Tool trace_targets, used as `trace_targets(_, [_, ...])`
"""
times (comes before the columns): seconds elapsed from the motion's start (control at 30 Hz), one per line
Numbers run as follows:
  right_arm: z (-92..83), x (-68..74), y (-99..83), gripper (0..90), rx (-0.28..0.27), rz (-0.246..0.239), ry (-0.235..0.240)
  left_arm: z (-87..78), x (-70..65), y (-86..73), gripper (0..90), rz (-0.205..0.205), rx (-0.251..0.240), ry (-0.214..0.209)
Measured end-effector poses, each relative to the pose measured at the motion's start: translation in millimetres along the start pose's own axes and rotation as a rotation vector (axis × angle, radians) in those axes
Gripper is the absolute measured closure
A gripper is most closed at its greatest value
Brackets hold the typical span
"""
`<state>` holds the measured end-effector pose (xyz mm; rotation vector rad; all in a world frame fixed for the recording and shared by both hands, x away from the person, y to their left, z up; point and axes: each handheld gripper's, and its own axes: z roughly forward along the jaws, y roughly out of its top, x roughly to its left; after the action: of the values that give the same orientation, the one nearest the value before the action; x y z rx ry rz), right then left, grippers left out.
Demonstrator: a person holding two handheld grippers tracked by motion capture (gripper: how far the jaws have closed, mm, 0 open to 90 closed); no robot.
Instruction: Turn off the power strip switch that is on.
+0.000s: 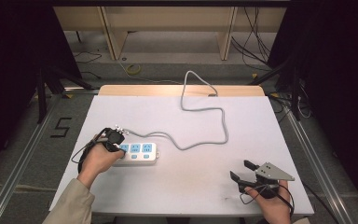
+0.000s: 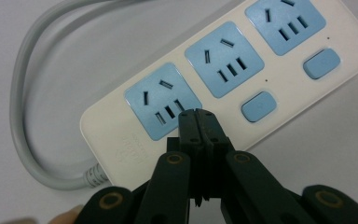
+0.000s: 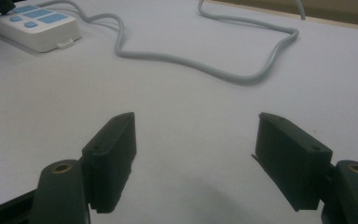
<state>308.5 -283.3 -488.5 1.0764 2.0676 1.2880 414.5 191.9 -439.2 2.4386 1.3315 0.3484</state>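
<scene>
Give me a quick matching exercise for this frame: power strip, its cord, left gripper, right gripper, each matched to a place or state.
Things:
1. power strip
2. cord
3. left gripper
4. right gripper

Places or states:
A. jaws wide apart, nothing between them, over bare table
B. white with three blue sockets, lying flat at the table's left
C. jaws shut, tips at the socket nearest the cord end
D. grey, snaking across the table and off its far edge

Pairs: 1-B, 2-D, 3-C, 4-A
</scene>
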Motion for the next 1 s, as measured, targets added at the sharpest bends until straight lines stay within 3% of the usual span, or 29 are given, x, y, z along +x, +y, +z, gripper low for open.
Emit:
trace_targets(0.13, [-0.2,0.4,0.1,29.9,-0.003,0.000,-0.002,1.3,-0.4,0.5,89.4,0.004,0.010,0.061])
trace_targets(0.3, [-0.2,0.2,0.0,29.8,-0.003,0.000,-0.002,0.5,5.4,-1.4,89.4,-0.018,0.008,0.020])
trace_targets(0.83, [0.1,0.3,0.3,29.8,-0.005,-0.004,-0.002,0.0,-0.2,0.0,89.5,-0.004,0.009,0.022])
trace_targets(1.0, [0.5,0.7,0.4,29.7,-0.003,-0.005,-0.001,0.2,1.1,-1.0,89.5,-0.029,0.002,0.011])
